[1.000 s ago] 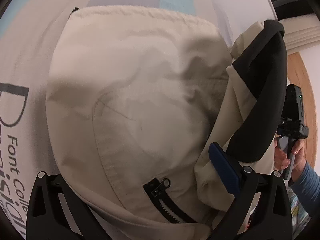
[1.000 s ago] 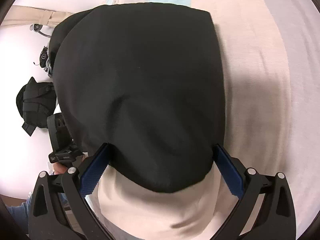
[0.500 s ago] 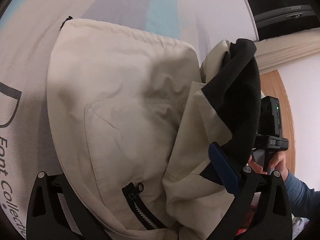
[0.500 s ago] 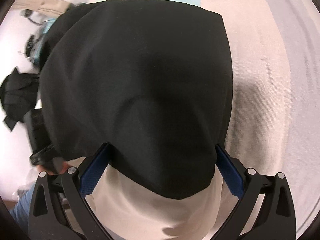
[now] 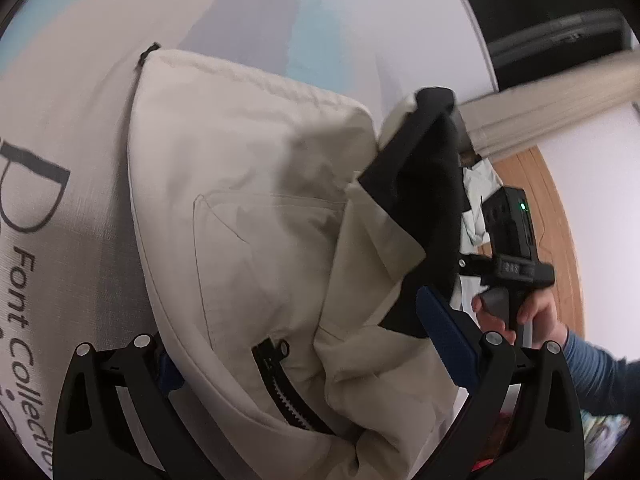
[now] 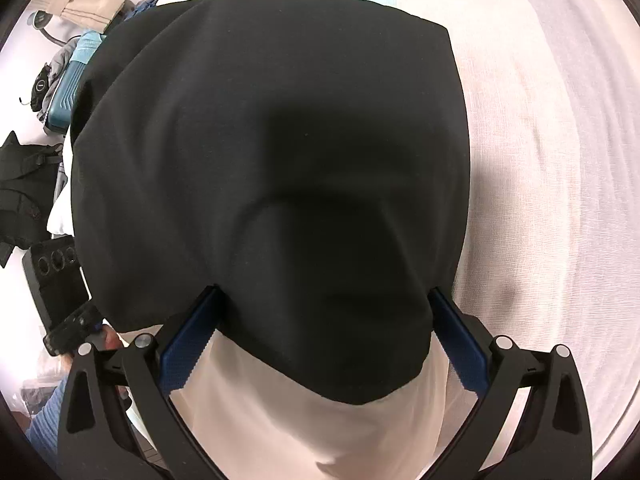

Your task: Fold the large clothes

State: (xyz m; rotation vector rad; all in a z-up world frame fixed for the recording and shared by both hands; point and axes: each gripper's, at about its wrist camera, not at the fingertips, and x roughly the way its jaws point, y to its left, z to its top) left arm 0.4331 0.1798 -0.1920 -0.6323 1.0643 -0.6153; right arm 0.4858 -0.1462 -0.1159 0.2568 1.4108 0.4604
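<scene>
bright, even daylight; soft shadows, strong fisheye bending at dark rims, slight motion blur.

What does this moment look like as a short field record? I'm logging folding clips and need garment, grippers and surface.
garment: cream jacket with a black panel and a black zipper
left gripper: fingers wide apart, cream cloth bunched between them; grip unclear
right gripper: fingers wide apart, black panel draped between them; grip unclear
surface: printed sheet under the jacket, black lettering at left
person: hand on the right gripper's handle
</scene>
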